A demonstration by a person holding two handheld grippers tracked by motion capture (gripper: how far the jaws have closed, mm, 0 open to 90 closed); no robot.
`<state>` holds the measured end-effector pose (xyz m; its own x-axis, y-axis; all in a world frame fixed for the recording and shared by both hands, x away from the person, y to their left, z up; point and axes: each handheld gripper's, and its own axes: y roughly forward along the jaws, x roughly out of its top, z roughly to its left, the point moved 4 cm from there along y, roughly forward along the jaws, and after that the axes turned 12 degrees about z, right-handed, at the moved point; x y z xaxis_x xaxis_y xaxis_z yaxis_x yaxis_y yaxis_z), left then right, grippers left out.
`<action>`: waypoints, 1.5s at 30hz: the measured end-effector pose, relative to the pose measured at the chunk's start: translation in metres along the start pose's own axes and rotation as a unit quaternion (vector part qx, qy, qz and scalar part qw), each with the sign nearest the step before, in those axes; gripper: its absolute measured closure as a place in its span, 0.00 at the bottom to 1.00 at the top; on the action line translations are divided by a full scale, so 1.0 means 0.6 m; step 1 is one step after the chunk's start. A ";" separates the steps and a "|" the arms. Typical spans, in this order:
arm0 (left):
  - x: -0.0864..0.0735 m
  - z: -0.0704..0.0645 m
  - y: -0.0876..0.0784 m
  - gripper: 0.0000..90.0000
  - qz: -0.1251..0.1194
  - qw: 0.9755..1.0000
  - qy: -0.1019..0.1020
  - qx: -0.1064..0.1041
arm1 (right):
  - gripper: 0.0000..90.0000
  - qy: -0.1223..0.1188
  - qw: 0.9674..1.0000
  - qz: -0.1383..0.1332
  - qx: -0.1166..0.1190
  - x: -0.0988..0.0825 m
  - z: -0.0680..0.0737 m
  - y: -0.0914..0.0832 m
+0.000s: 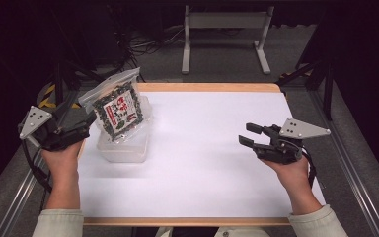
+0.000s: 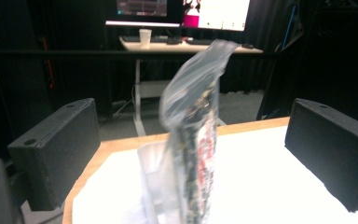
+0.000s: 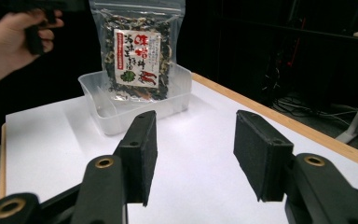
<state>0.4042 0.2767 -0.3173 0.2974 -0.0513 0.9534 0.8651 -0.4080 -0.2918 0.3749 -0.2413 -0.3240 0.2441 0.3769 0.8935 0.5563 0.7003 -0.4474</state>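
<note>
A clear zip bag of dark dried food with a red and white label (image 1: 117, 109) stands upright in a clear plastic container (image 1: 123, 152) at the table's left. My left gripper (image 1: 81, 129) is just left of the bag, open. In the left gripper view the bag (image 2: 193, 140) rises edge-on between the wide-apart jaws without touching the pads (image 2: 56, 154). My right gripper (image 1: 249, 136) hovers open over the table's right side, nothing between its jaws. It faces the bag (image 3: 137, 51) and container (image 3: 121, 116) from a distance.
The white table top (image 1: 202, 163) has a wooden rim. A grey metal stand (image 1: 224, 29) and cables lie on the floor behind it. A desk with monitors and a paper cup (image 2: 145, 37) stands farther back. Metal rails run along both sides.
</note>
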 end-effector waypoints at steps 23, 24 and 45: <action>-0.037 -0.219 0.025 0.05 0.070 0.971 0.085 -0.212 | 0.32 0.025 0.999 0.009 -0.028 -0.073 -0.029 -0.027; -0.043 -0.224 0.029 0.05 0.075 0.968 0.088 -0.221 | 0.32 0.029 0.999 0.010 -0.028 -0.077 -0.030 -0.029; -0.186 -0.284 0.097 0.06 0.119 0.946 0.080 -0.289 | 0.17 0.038 0.999 0.005 -0.002 -0.164 -0.034 -0.026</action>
<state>0.3525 0.1033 -0.4272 0.3515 -0.3234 0.8786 0.4011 -0.7959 -0.4534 0.3584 -0.3014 -0.4039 0.3090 0.3360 0.8897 0.5569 0.6944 -0.4557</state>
